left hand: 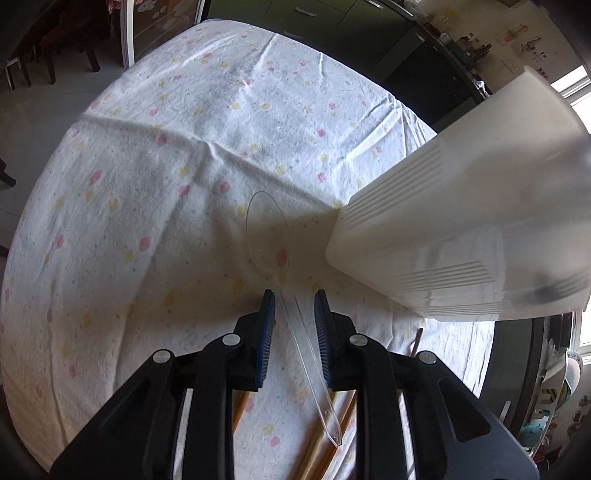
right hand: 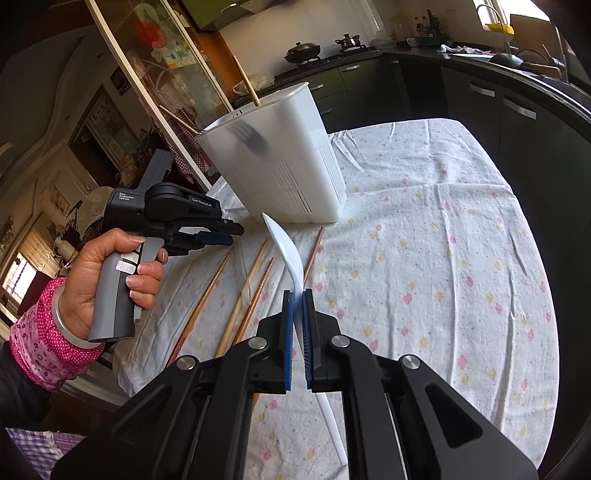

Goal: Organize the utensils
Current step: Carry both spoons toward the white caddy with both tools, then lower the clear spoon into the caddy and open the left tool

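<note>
Left claw (left hand: 294, 306): part open, pads straddling the clear spoon (left hand: 280, 266), not visibly gripping.
Spoon axis: bowl at 11 o'clock.
Right claw (right hand: 296, 295): clamped on the white spoon (right hand: 290, 251).
Bin (right hand: 280, 158): 12 o'clock.

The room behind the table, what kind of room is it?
Most likely a home kitchen: a wok sits on a stove, dark cabinets line the wall, and a sink tap stands by the window.

A home kitchen: dark cabinets (right hand: 373, 86), wok on the stove (right hand: 302, 51), flowered tablecloth (right hand: 424, 229).
</note>
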A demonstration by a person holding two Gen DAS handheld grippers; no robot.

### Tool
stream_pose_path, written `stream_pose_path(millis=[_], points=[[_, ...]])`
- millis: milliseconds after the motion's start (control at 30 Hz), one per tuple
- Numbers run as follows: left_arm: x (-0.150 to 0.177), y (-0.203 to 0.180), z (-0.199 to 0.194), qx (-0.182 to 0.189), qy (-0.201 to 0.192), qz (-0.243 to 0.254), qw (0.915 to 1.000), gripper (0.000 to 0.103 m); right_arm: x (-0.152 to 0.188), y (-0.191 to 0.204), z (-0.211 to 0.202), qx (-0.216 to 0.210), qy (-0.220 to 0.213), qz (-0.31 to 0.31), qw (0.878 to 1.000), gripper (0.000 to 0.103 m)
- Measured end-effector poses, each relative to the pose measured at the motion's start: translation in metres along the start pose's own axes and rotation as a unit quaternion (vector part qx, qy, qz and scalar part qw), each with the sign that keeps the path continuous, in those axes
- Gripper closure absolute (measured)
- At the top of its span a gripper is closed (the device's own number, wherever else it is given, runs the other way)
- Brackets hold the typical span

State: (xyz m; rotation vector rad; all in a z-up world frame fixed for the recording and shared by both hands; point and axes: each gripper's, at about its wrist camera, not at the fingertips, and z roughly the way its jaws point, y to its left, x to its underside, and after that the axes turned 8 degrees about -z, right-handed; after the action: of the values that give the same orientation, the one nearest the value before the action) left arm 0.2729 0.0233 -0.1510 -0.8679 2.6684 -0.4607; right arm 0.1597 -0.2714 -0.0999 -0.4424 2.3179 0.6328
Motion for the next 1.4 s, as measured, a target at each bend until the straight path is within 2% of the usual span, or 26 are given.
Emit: stream_pose_path(millis=[267, 300, 333, 600, 767, 1000, 1133, 1200, 1300, 1400], points=[[-0.001, 0.002, 0.005, -0.002, -0.004, -0.02, 0.9998, 0.082, 0.006, -0.007, -0.01, -0.008, -0.008, 0.012, 1.0, 0.097], [-0.001, 0.003, 0.004, -0.002, -0.003, -0.019, 0.9998, 0.083, 0.006, -0.007, -0.011, -0.009, -0.009, 0.014, 1.0, 0.097], [-0.001, 0.003, 0.005, -0.003, -0.002, -0.019, 0.9998, 0.091, 0.006, -0.007, -0.011, -0.009, -0.01, 0.015, 1.0, 0.097], [-0.005, 0.029, 0.0, 0.027, 0.003, -0.029, 0.9992, 0.095, 0.005, -0.006, -0.017, -0.012, -0.016, 0.018, 1.0, 0.097], [0.002, 0.045, -0.018, 0.049, -0.015, -0.023, 0.9984, 0.095, 0.002, -0.002, -0.017, -0.014, -0.017, 0.014, 1.0, 0.097], [0.028, 0.057, -0.064, 0.093, -0.075, 0.006, 0.9928, 0.095, 0.0, 0.008, -0.013, -0.019, -0.013, 0.006, 1.0, 0.097], [0.048, 0.058, -0.1, 0.122, -0.127, 0.036, 0.9838, 0.095, -0.001, 0.013, -0.013, -0.023, -0.013, 0.001, 1.0, 0.097], [0.058, 0.049, -0.12, 0.136, -0.16, 0.058, 0.976, 0.095, -0.002, 0.015, -0.014, -0.025, -0.015, 0.0, 1.0, 0.097], [0.073, 0.031, -0.154, 0.166, -0.21, 0.097, 0.9585, 0.095, -0.004, 0.018, -0.015, -0.025, -0.017, -0.005, 1.0, 0.097], [0.082, 0.007, -0.183, 0.203, -0.256, 0.133, 0.9357, 0.095, -0.005, 0.021, -0.018, -0.026, -0.02, -0.008, 0.999, 0.097]])
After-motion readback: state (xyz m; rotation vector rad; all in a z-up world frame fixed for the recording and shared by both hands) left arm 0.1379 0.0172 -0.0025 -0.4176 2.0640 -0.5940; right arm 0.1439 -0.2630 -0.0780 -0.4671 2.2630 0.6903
